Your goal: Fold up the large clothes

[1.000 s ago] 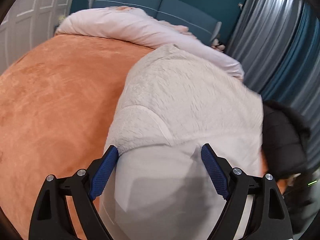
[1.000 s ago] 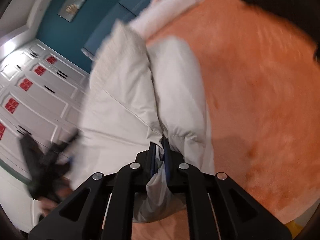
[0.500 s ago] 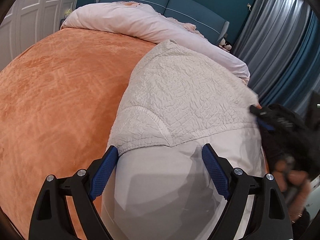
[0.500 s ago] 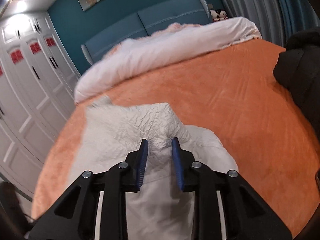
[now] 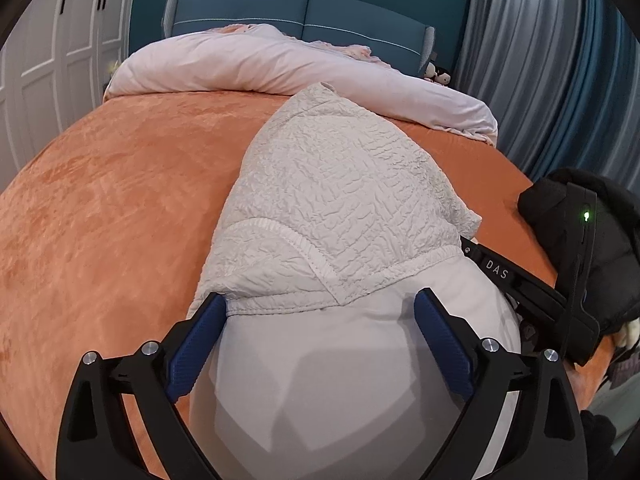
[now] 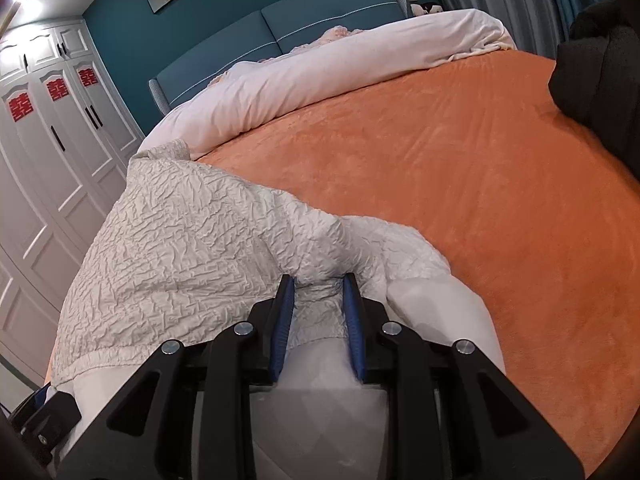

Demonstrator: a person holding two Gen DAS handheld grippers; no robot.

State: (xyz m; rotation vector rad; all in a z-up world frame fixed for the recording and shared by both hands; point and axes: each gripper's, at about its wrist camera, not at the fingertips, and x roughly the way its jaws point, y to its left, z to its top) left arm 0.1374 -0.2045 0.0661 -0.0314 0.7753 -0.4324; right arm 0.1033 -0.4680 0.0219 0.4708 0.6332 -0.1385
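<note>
A large white garment (image 5: 340, 184) lies on the orange bedspread (image 5: 100, 220), crinkled side folded over its smooth lining. My left gripper (image 5: 318, 304) hovers over the near hem. Its jaws are opening wide and the pads straddle the fabric without pressing it. My right gripper (image 6: 318, 292) has a raised fold of the crinkled white garment (image 6: 180, 248) bunched between its pads, touching both. In the left wrist view the right gripper's body (image 5: 520, 280) reaches in from the right, its tips hidden under the garment's edge.
A black garment (image 6: 592, 80) sits at the bed's right edge. A pale rolled duvet (image 5: 280, 64) lies along the blue headboard. White wardrobe doors (image 6: 60, 140) stand on the left and grey-blue curtains (image 5: 540, 60) on the right.
The right gripper swung in from a tilted, blurred pose and brought the fold down onto the garment, its jaws wider than before. The left jaws spread a little. The right gripper entered the left view.
</note>
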